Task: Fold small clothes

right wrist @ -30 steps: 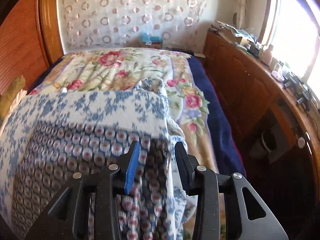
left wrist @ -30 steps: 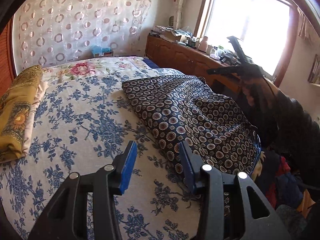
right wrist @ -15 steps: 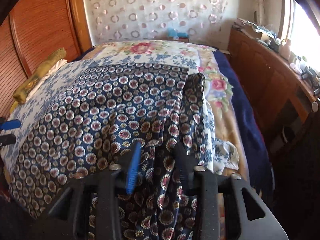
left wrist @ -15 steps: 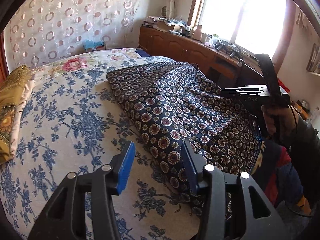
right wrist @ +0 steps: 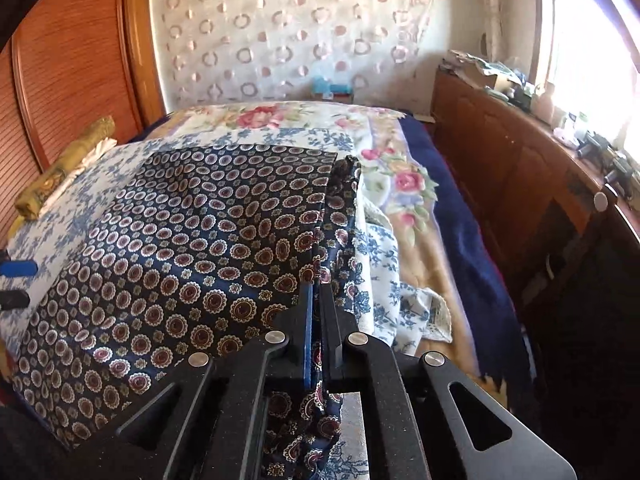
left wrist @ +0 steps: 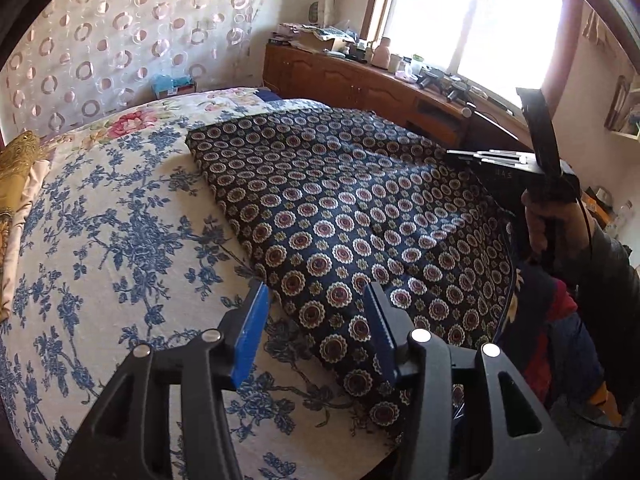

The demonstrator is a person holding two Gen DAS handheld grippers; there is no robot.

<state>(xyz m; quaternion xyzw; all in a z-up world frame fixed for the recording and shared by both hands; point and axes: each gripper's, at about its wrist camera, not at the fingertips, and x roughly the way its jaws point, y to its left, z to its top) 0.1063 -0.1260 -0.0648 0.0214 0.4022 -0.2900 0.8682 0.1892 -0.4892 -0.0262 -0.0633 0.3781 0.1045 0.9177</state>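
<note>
A dark navy garment with round medallion print (left wrist: 352, 208) lies spread flat on the bed; it also shows in the right wrist view (right wrist: 192, 264). My left gripper (left wrist: 316, 320) is open and hovers over the garment's near left edge, holding nothing. My right gripper (right wrist: 316, 300) is shut on the garment's right edge, with cloth bunched between the pads and hanging below. The right gripper's body also shows in the left wrist view (left wrist: 520, 160) at the garment's far right side. The left gripper's fingertips (right wrist: 16, 268) show at the left edge of the right wrist view.
The bed has a blue-flowered white cover (left wrist: 100, 240) and a rose-print quilt (right wrist: 400, 176). A folded gold cloth (left wrist: 16, 168) lies at the left. A wooden sideboard (right wrist: 520, 184) with clutter runs under the window on the right. Colourful clothes (left wrist: 560, 344) lie beside the bed.
The garment has been pulled out flatter across the bed. My right gripper has gone from open to shut on the garment's right edge. My left gripper stayed open and came closer to the near edge.
</note>
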